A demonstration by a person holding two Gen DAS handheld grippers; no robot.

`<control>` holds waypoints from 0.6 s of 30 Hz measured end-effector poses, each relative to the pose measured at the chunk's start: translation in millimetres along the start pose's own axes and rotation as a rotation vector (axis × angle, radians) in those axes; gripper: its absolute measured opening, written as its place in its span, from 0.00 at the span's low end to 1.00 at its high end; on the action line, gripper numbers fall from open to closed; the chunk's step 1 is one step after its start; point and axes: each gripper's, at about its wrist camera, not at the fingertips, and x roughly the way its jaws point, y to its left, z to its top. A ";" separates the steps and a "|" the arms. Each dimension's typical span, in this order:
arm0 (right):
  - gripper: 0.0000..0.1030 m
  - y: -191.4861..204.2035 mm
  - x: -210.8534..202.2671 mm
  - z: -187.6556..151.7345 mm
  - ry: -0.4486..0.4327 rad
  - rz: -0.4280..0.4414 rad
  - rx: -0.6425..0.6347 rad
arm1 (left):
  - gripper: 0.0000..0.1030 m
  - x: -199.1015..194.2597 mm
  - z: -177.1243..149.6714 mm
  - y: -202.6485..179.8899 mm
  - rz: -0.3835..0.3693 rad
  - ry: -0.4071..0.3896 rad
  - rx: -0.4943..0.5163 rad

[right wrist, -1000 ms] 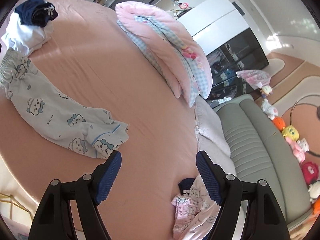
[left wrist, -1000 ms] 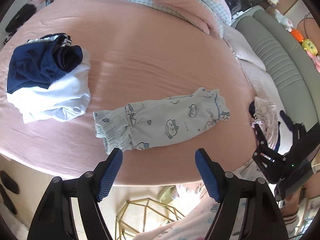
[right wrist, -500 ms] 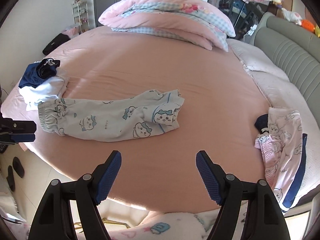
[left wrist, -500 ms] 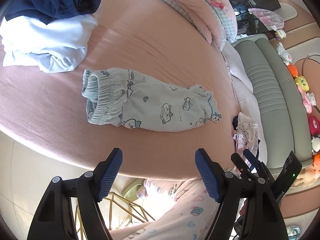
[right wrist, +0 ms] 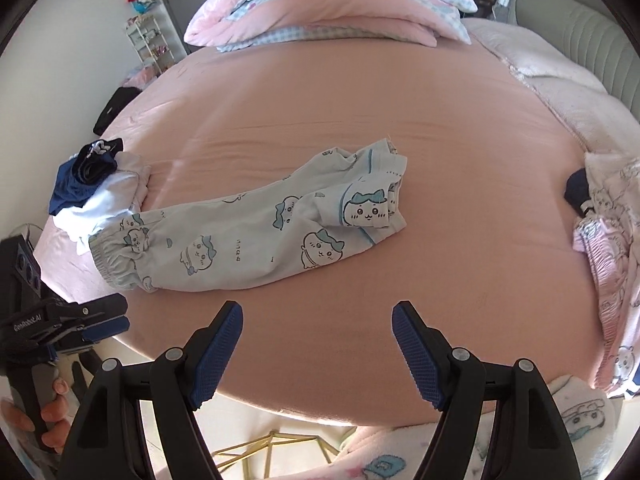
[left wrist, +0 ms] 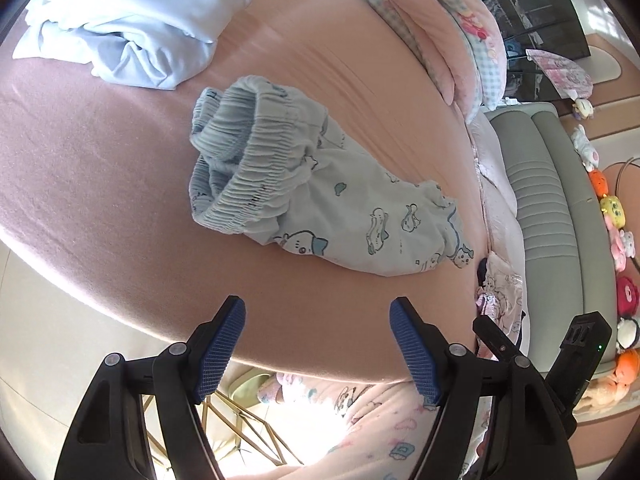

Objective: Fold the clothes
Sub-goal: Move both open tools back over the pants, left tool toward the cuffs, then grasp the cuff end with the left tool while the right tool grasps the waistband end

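Pale blue cartoon-print trousers [right wrist: 256,236] lie folded lengthwise on the pink bed [right wrist: 360,128], waistband to the left, leg ends doubled over at the right. In the left wrist view the gathered waistband [left wrist: 248,160] is nearest. My left gripper [left wrist: 318,344] hovers open at the bed's near edge, short of the waistband, holding nothing. It also shows in the right wrist view as the left gripper [right wrist: 72,320], held by a hand [right wrist: 48,412]. My right gripper [right wrist: 318,344] is open and empty, near the front edge below the trousers.
A pile of white and navy clothes [right wrist: 96,184] lies at the bed's left end. Pink patterned garments [right wrist: 608,240] lie at the right edge. Folded pink quilts [right wrist: 332,4] sit at the back. A grey headboard [left wrist: 560,208] with plush toys stands beyond.
The left gripper has moved closer to the waistband end, which now fills more of its view. The right wrist view has drawn nearer and swung over the trousers. Both stay open.
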 end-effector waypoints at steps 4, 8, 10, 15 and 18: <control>0.75 -10.6 13.9 3.6 0.026 0.051 0.089 | 0.71 2.2 5.5 8.2 -0.007 -0.019 -0.018; 0.75 -21.1 27.9 7.2 0.051 0.102 0.177 | 0.71 5.2 10.4 11.9 0.009 -0.040 -0.027; 0.75 -25.8 35.1 9.2 0.061 0.125 0.216 | 0.71 7.9 12.9 13.0 0.013 -0.046 -0.028; 0.75 -30.0 55.8 17.9 0.050 0.126 0.242 | 0.71 13.9 19.6 14.7 0.016 -0.067 -0.021; 0.75 -32.7 68.5 23.0 0.048 0.145 0.263 | 0.71 17.6 24.4 15.4 0.017 -0.074 -0.017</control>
